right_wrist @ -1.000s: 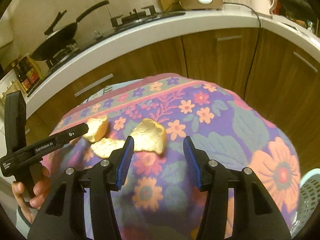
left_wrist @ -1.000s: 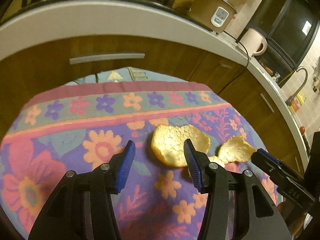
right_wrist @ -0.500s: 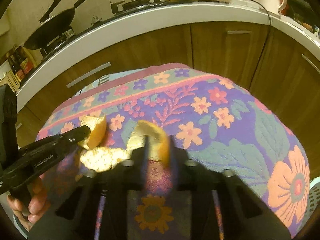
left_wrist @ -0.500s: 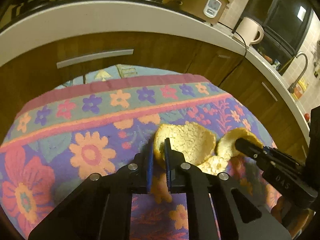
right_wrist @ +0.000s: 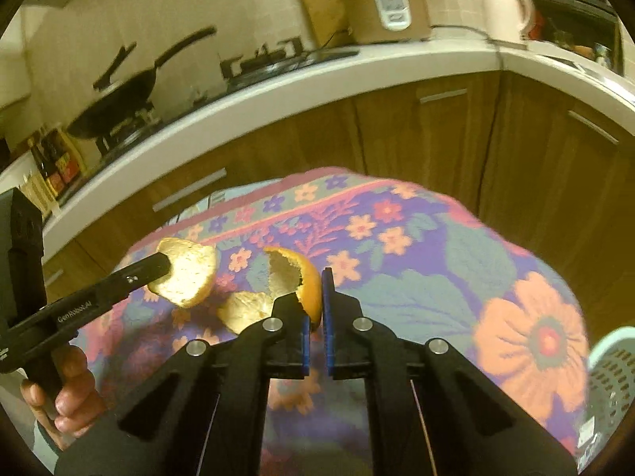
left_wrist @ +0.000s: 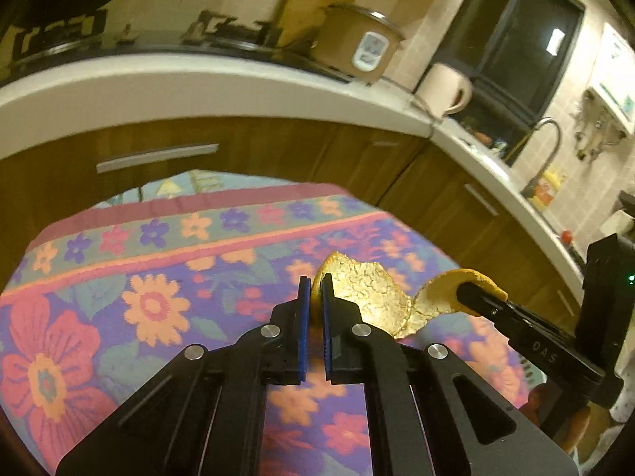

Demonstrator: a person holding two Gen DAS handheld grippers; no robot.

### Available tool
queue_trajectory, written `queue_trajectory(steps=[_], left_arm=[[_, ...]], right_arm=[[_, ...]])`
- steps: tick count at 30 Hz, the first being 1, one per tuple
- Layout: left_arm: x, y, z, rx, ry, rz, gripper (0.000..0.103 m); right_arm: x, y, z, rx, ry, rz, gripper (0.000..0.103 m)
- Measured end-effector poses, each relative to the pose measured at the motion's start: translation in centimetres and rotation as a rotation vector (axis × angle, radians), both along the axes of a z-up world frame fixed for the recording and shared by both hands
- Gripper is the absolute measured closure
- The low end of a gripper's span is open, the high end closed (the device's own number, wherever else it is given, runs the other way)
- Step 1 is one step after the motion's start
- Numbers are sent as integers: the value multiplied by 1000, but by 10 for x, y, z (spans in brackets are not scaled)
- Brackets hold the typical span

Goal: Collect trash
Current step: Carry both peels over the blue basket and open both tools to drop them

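Kitchen with wooden cabinets (right_wrist: 428, 135) and a white counter (left_wrist: 198, 83) all around; flowered cloth (left_wrist: 119, 277) covering a low table in the middle.

Holding orange peel, both claws. Left gripper (left_wrist: 313, 297) closed tight on the edge of one peel piece (left_wrist: 369, 297), pale inner side facing the camera, lifted a little above the cloth. Right gripper (right_wrist: 313, 301) also closed tight, pinching a curled peel piece (right_wrist: 305, 277) by its orange rim, the hollow side turned to the left. Hanging just beside it, a third pale piece (right_wrist: 246, 309), low near the cloth; joined to the curled piece or only touching it, cannot tell.

Seen in the right wrist view: the left gripper coming in from the left side with its peel at the tip, a hand (right_wrist: 67, 396) wrapped around its handle. Seen in the left wrist view: the right gripper (left_wrist: 472, 291) coming in from the right, holding its curled peel.

Farther out, standing on the counter: a rice cooker (right_wrist: 385, 4), a white kettle (right_wrist: 504, 4) beside it, a black pan (right_wrist: 115, 99) on the stove. Showing at the lower right edge, a pale green basket (right_wrist: 611, 388) with holes.
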State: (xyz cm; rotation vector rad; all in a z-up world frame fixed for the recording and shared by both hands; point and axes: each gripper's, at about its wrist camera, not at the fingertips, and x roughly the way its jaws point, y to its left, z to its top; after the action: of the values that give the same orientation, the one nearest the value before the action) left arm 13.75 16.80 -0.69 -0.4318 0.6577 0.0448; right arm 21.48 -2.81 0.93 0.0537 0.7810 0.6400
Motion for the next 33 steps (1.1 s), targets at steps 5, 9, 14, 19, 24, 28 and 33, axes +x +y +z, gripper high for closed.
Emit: queue_trajectory(steps=[5,9,14,19,24,28,33], left_arm=[[-7,-38,18,11,-43,-73,100],[-8,-76,26,15,-62,-139,100],[-6,-124,28,15,-67,-219,100],[-2,-171,25,21,-65,-291,100],[2,-220,24,31,-63,-368,100],[6,-256,19,41,-47,-421,100],[15,-298,5,46,-16,-471,100]], right_arm=[[-16,-49,16,66,-15,-69,100],[-32,-83,22,78,-34,-120,100],[-50,-139,30,102,-59,-207,100],[-62,-198,30,131,-58,-294,100],[-72,-246,20,102,-40,-386,100],[-80,-282,4,101,-1,-451,100],[-85,-315,-14,100,47,-514,100]])
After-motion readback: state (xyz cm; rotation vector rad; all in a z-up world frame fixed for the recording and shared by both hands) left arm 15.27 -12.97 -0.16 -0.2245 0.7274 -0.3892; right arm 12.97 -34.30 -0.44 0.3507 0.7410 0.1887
